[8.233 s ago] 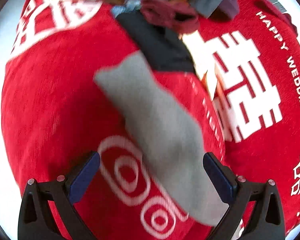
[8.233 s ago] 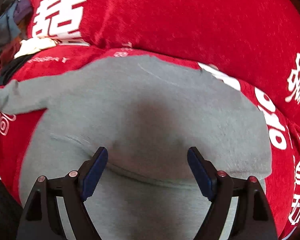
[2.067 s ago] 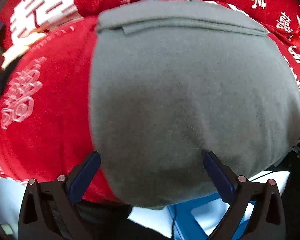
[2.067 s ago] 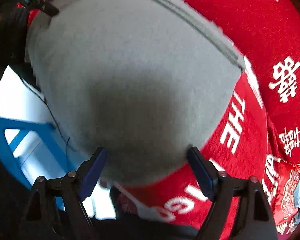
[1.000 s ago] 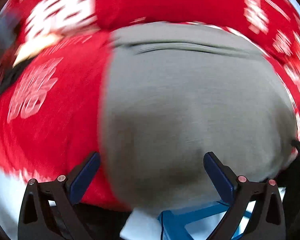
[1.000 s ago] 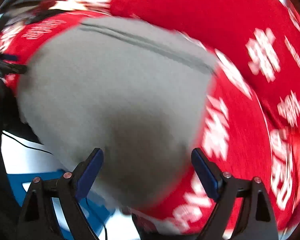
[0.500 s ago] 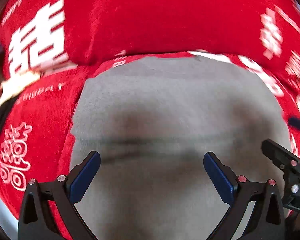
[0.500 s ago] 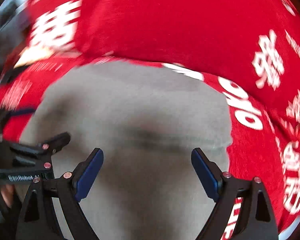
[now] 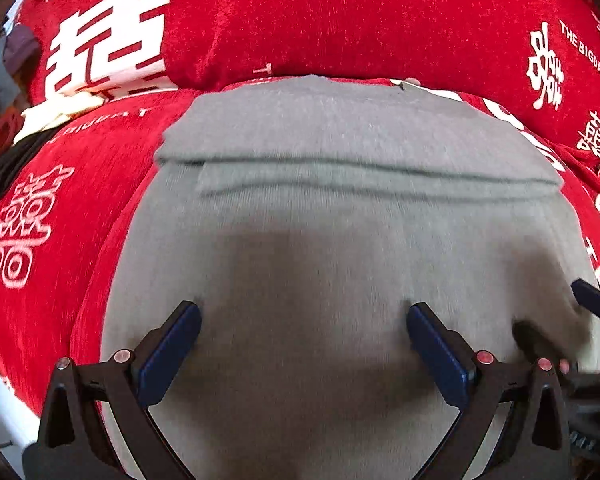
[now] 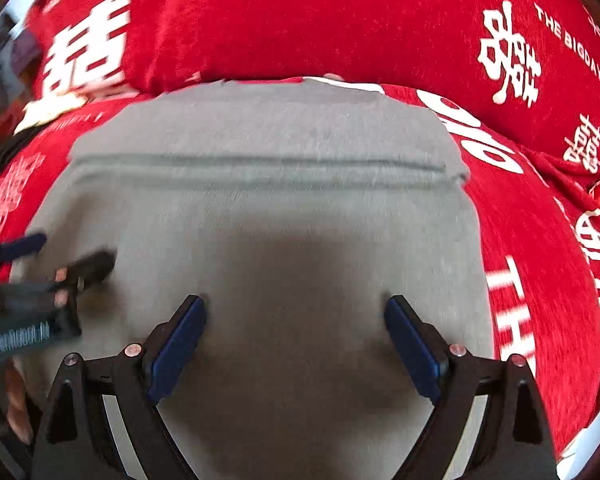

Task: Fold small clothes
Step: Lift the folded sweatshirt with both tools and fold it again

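The near half of the grey garment (image 9: 340,208) now lies folded over on the red cloth (image 9: 340,20), its hem running left-right beyond both spread-jawed, empty grippers, left (image 9: 300,344) and right (image 10: 296,336).

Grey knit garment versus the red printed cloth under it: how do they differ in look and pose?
The grey knit garment is plain; the red printed cloth carries white characters and lettering. The garment lies folded, a layered edge crossing its width, while the cloth spreads beyond it on three sides and bulges up behind. Both are soft fabric. The left gripper and right gripper are open over the garment.
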`<state>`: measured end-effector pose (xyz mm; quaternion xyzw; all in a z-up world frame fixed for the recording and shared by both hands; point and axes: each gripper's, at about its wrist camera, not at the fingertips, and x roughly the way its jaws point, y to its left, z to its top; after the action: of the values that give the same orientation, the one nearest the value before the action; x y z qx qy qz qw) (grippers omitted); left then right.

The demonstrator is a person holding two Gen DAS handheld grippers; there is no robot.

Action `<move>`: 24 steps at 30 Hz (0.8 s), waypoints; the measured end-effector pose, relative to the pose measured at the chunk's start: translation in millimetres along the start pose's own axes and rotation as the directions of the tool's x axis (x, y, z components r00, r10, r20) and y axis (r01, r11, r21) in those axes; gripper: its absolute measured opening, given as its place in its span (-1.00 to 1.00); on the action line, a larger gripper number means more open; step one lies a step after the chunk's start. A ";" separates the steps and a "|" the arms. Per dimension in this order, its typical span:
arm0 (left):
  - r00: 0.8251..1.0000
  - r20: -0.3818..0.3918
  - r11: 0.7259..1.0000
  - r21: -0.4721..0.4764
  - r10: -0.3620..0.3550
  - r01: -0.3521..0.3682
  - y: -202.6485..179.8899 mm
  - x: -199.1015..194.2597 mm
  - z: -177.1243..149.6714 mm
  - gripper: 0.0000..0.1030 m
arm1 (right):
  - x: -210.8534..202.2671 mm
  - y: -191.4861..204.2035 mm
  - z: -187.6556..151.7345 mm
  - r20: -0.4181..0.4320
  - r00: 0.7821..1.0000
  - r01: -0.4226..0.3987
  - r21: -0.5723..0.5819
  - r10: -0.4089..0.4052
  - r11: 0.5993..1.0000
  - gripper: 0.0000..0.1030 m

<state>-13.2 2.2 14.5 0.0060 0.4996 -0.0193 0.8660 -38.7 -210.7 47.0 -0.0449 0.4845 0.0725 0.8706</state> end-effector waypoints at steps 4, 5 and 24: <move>1.000 0.004 1.000 0.008 -0.005 0.005 -0.6 -12.7 -17.1 1.00 | -16.0 -2.8 -19.8 0.003 1.000 -0.011 -0.018 0.011 1.000 0.83; 1.000 0.004 1.000 0.009 -0.009 0.009 -0.2 -15.0 -21.1 1.00 | -19.0 -1.8 -26.1 0.007 1.000 -0.010 -0.027 0.010 1.000 0.83; 0.984 -0.154 0.996 0.007 -0.092 0.094 24.1 -47.4 -89.5 1.00 | -52.4 26.8 -67.4 -0.074 0.996 -0.056 -0.174 0.044 0.983 0.95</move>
<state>-113.5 30.2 10.5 -0.0097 0.5643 -0.0629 0.8231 -126.9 -198.6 55.8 -0.1119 0.5074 0.1352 0.8437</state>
